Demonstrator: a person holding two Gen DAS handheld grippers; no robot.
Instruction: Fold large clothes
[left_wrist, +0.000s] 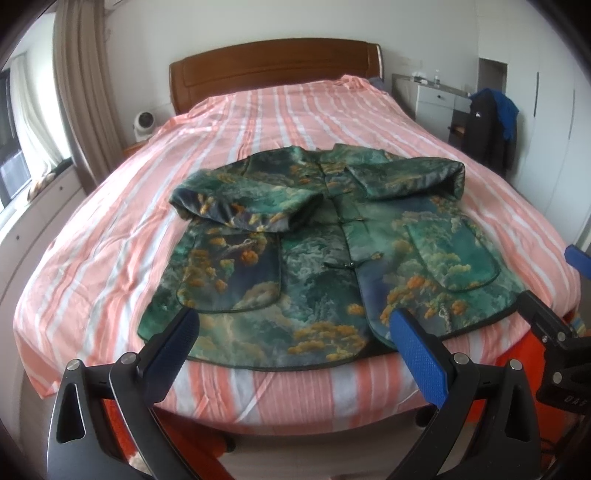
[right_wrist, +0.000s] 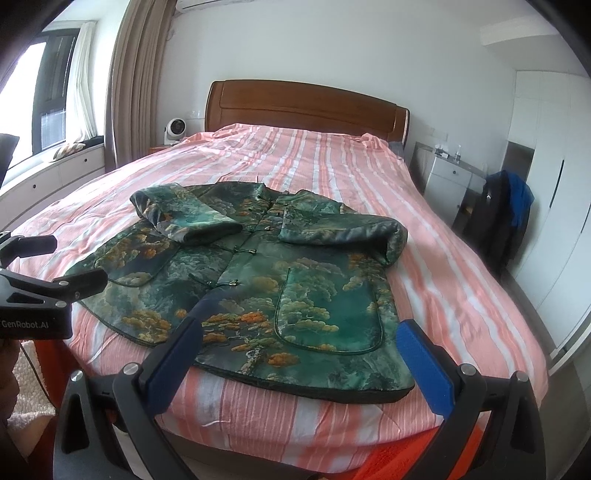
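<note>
Two sleeves are folded across the glossy green jacket (left_wrist: 314, 251) on the striped bed (left_wrist: 258, 122). Both grippers, left gripper (left_wrist: 295, 328) and right gripper (right_wrist: 299, 336), are held with jaws spread, grasping nothing.

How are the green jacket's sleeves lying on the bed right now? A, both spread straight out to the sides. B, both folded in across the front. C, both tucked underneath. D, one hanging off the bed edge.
B: on the jacket, both sleeves lie folded across its chest.

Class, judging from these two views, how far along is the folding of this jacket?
Done: both sleeves of the green jacket lie folded across its front on the bed. In hand: nothing; left gripper and right gripper are open near the hem. Left: folding the body.
</note>
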